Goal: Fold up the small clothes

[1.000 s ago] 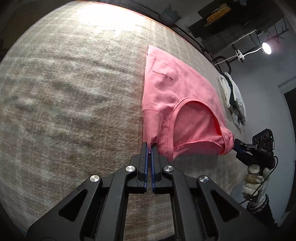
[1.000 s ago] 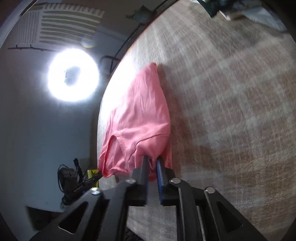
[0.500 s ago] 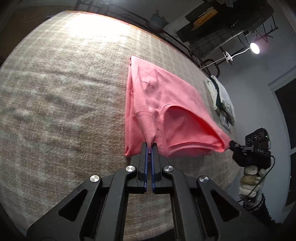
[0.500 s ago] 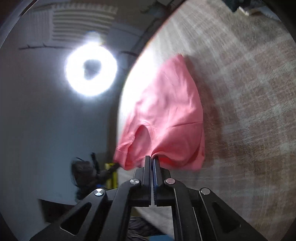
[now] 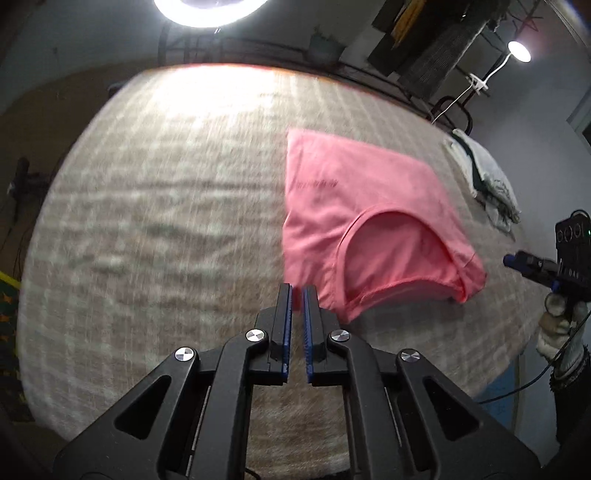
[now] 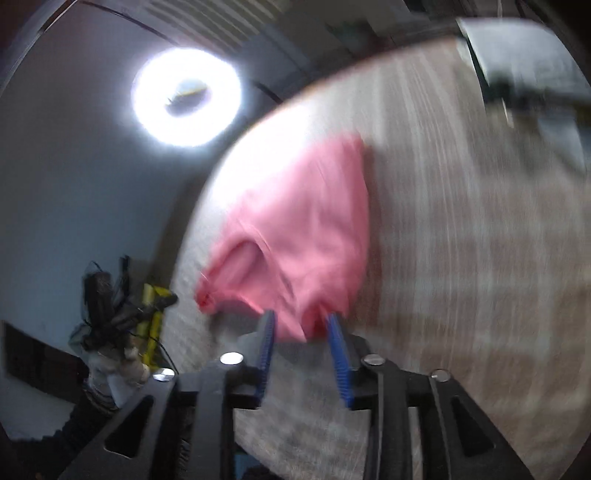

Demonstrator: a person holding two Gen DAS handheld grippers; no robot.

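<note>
Here, a pink garment point(image 5: 354, 206) lies flat on the plaid-covered table point(image 5: 155, 206), folded into a rough rectangle with a curved hemmed opening facing us at its near end and a line of small print toward its far end. Its long axis runs away from us, from the near table edge toward the far rim under the ring light point(image 5: 210, 11). Our left gripper point(image 5: 297, 291) hovers just off the near left corner of the cloth, jaws parted by a narrow gap and gripping nothing; the fabric sits ahead and to the right of its tips. Our right gripper point(image 6: 301, 321) stands wider open at the near right corner, and from its own blurred camera the pink hem shows between the blue pads point(image 6: 266, 332), though we cannot tell whether it touches them; it appears to have hold of nothing. Seen from the left side, that right gripper point(image 5: 532, 264) is a short way clear of the garment's right corner. We judge both tools about equally near the near edge, one at each corner, so the next fold likely turns on that edge being carried along the long axis toward the far end. A pile of pale clothes point(image 5: 484, 173) waits beyond, near the table's right rim.
</note>
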